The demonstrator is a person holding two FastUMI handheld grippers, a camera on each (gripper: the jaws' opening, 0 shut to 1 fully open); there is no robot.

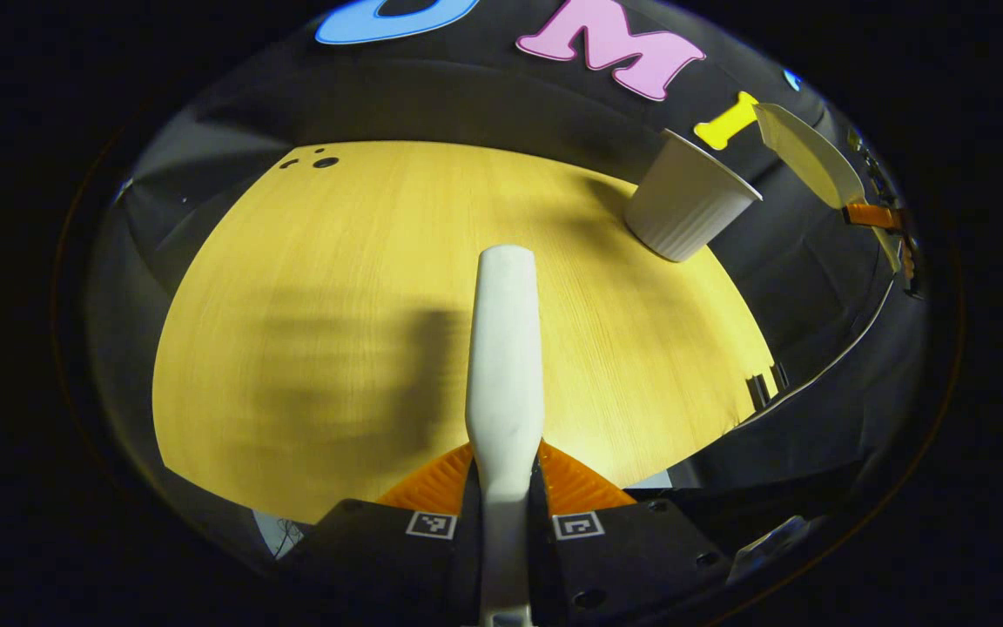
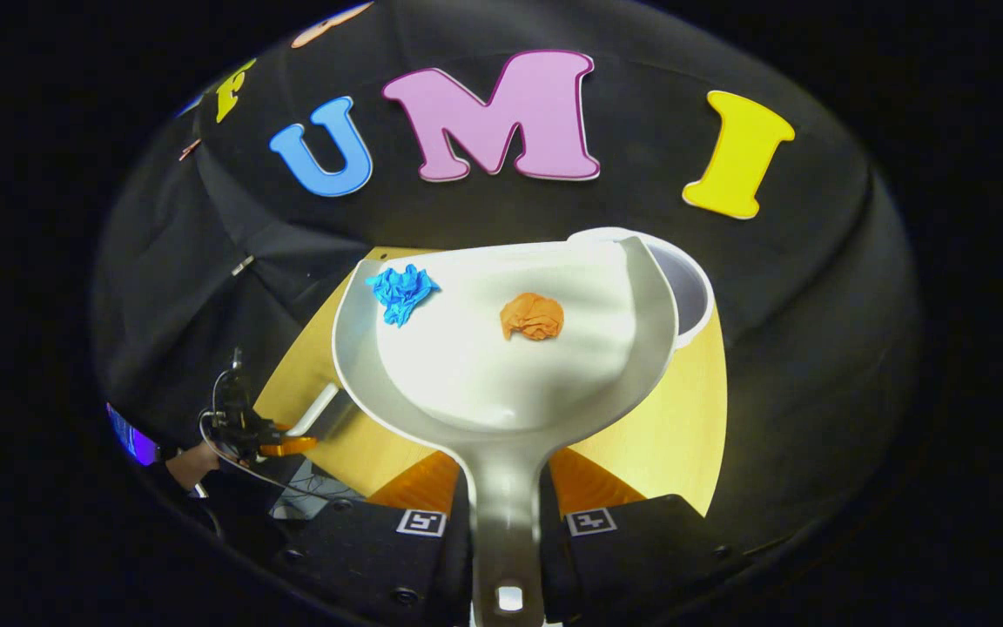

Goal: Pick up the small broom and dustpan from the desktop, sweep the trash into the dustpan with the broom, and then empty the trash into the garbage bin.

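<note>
Dustpan (image 2: 510, 366), rigid light plastic, sits clamped by its handle in our right tool (image 2: 506, 509) beside the bin (image 2: 684, 287), carrying loose blue wad (image 2: 402, 290) and orange wad (image 2: 533, 316), while left tool (image 1: 504, 509) pinches the broom (image 1: 503, 348) over the desk (image 1: 319, 331).

Recording booth, black cloth wall (image 2: 815, 287), wooden desktop (image 1: 336, 348)

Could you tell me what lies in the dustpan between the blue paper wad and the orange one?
Nothing: in the right gripper view, the dustpan floor between the blue paper wad and the orange wad is bare.
</note>
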